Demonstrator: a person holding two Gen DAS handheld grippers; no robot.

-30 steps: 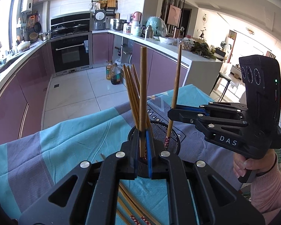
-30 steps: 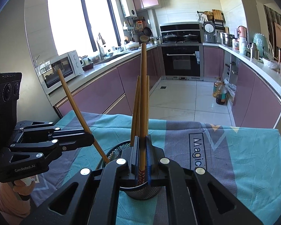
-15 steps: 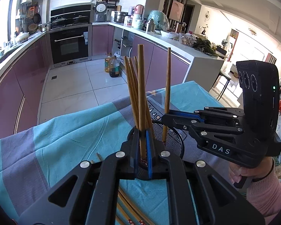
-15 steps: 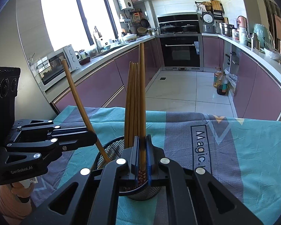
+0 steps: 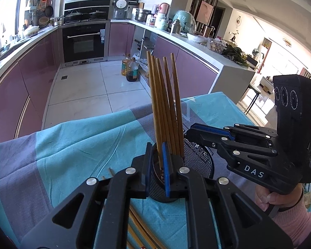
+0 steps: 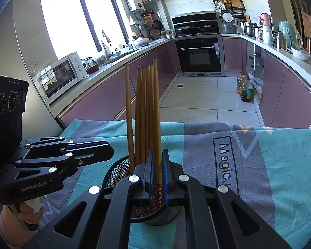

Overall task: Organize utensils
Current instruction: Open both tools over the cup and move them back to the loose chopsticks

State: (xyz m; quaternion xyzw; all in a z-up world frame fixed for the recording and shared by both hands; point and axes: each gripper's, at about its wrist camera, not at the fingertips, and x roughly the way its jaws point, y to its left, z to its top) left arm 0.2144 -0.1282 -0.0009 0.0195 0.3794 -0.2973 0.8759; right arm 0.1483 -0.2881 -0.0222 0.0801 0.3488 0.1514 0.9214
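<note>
- Your left gripper [image 5: 157, 157] sits at the bottom centre of its own view. Its jaws have just been opening a little, and one chopstick [image 5: 153, 103] stands loose in the gap, so you are no longer squeezing it.
- Your right gripper [image 6: 158, 159] is low in the middle of its view, jaws a little apart. Another chopstick [image 6: 156, 114] stands between the blue pads [image 6: 165, 172] with a sliver of space on each side, so it is let go too.
- Both sticks stand upright in the black mesh cup [image 5: 199, 161] with the rest of the bundle [image 5: 172, 108], patterned ends down inside the cup.
- The cup stands on the teal and grey cloth [image 5: 72, 145], just beyond both sets of fingertips. The two tools come at it from opposite sides.
- More chopsticks [image 5: 139, 228] lie flat on the cloth at the bottom edge of the left view, under the tool.
- At the lower right of that view, your hand [image 5: 267, 199] in a pink sleeve [image 5: 294, 224] grips the right tool's handle.
- Past the cloth are a tiled floor, two oil bottles [image 5: 131, 70] and an oven [image 5: 84, 41] at the upper left.
</note>
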